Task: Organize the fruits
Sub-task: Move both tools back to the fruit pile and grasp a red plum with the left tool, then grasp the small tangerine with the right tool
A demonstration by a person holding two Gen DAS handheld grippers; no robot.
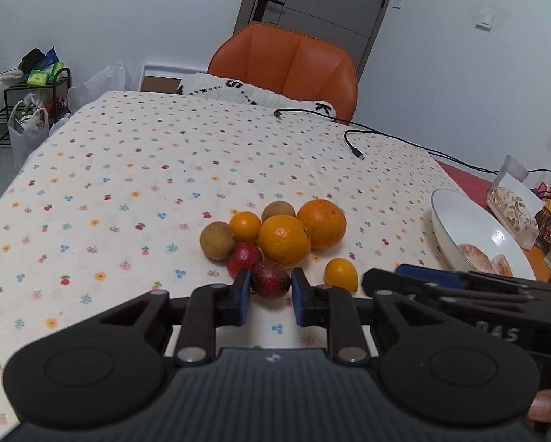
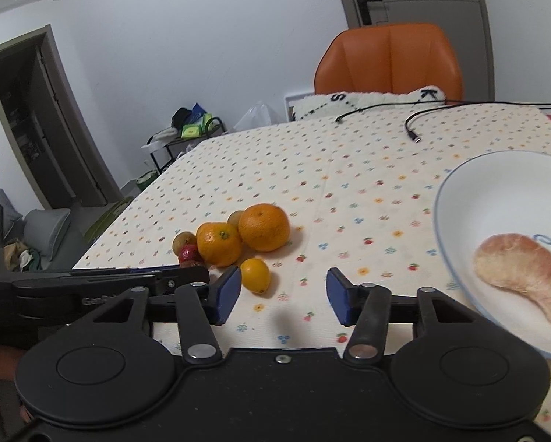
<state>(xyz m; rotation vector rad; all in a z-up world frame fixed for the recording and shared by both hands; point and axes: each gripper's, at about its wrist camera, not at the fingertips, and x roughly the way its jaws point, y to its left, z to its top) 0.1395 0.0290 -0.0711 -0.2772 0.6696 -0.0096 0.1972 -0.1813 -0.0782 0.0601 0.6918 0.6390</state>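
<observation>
Left gripper [image 1: 270, 283] clamped on the dark red fruit [image 1: 270, 279] — lifting could nudge its neighbours toward the table [image 1: 128, 169] edge; right gripper [image 2: 281, 294] apart, empty.

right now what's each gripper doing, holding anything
left gripper: closed on the dark red fruit.
right gripper: open, holding nothing; the small orange fruit lies just beyond its left finger.
</observation>
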